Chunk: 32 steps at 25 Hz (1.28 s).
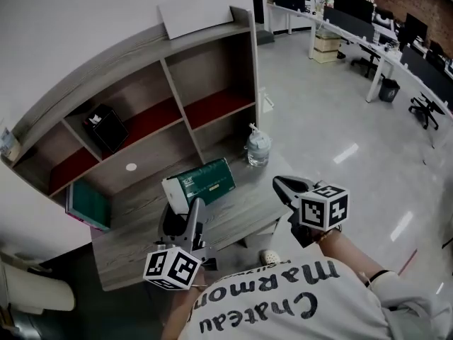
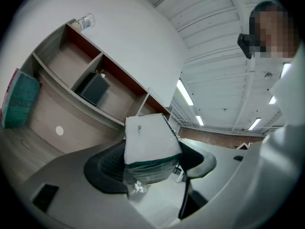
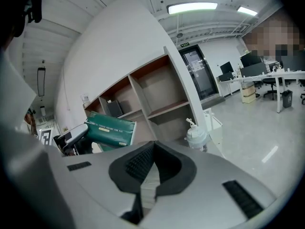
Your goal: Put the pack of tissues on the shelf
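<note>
In the head view the left tool [image 1: 185, 214] grips the one green pack of tissues [image 1: 204, 181] over the desk [image 1: 134, 250]. This is in front of the shelf [image 1: 180, 94], which holds one black box [image 1: 106, 127], while one pump bottle [image 1: 258, 149] stands on the desk and the right tool [image 1: 289, 188] hangs near the desk's edge. The left gripper view shows its two jaws clamped on the pack's end. The right gripper view shows the right tool's two jaws pressed together with nothing between them, the pack off to their left.

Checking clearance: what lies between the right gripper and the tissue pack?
Head view: only bare desk separates right gripper and tissue pack; bottle stands farther back.
</note>
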### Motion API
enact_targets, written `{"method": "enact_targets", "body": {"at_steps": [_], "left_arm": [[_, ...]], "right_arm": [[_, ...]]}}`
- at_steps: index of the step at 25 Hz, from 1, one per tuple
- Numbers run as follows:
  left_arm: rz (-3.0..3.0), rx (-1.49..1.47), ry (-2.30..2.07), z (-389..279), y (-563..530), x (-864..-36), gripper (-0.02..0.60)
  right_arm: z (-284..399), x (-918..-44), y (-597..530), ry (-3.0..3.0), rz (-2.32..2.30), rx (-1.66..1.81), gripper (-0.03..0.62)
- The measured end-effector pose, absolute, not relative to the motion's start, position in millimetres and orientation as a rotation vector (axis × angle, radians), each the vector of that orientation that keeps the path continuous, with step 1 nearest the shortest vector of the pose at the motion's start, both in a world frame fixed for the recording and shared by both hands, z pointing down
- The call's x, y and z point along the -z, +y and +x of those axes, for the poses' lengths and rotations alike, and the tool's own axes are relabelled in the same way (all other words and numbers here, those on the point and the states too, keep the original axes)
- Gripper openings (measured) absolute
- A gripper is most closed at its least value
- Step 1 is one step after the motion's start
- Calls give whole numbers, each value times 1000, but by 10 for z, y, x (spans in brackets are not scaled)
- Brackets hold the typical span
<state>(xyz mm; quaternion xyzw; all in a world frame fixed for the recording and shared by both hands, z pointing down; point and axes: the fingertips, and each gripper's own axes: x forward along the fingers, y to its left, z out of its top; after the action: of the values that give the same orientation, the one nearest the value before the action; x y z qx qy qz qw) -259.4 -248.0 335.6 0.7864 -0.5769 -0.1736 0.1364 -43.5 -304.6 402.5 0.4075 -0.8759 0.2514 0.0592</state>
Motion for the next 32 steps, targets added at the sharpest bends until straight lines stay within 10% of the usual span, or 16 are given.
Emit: {"method": "enact_targets", "body": {"at_steps": [32], "left_arm": [[2130,725,-1659,-1990,-4240,-3040,330]], "right_arm": [[374,-4121,-4583,-2748,1185,-874,9]]}}
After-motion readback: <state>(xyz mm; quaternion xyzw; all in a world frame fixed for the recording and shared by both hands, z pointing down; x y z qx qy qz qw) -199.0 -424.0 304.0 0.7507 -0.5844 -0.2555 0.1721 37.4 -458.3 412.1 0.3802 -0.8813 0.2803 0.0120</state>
